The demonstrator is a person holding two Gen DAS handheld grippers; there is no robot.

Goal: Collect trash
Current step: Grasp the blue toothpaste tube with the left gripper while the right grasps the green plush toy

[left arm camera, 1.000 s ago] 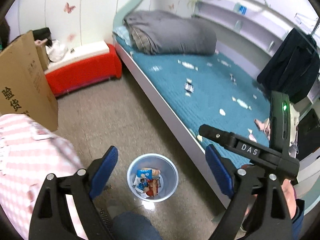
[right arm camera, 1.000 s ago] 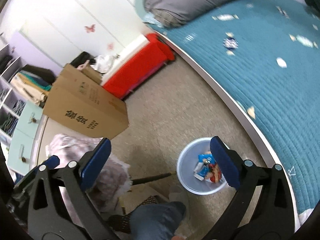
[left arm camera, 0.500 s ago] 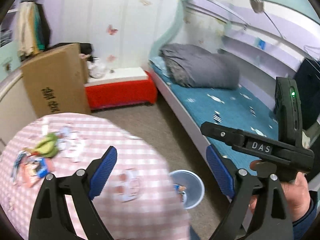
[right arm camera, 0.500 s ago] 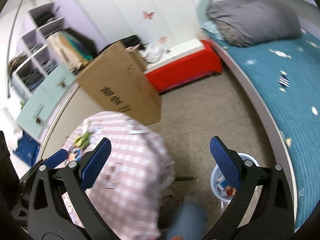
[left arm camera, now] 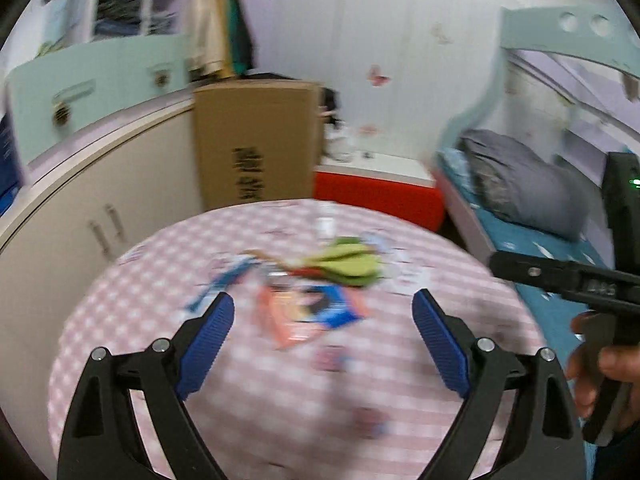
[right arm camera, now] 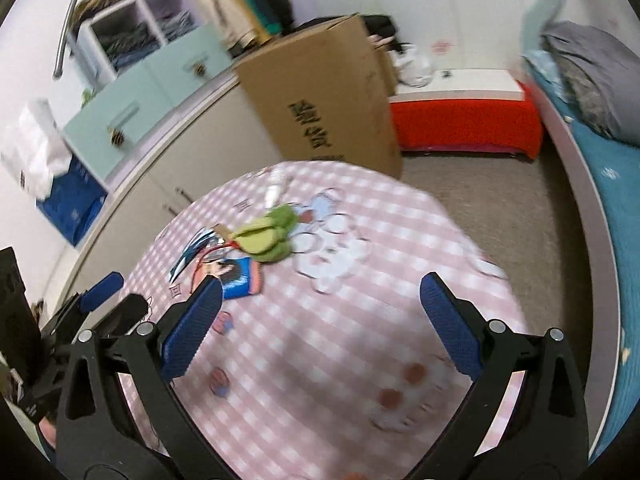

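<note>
Left wrist view showed the trash, a blue and orange wrapper beside a green crumpled piece, lying on the round table under a pink checked cloth, ahead of the left gripper, whose fingers stood spread with nothing between them. The right gripper also hung with fingers spread and empty over the table's bare near half. Behind the table stood a cardboard box and a red bench, with open floor between table and bed.
</note>
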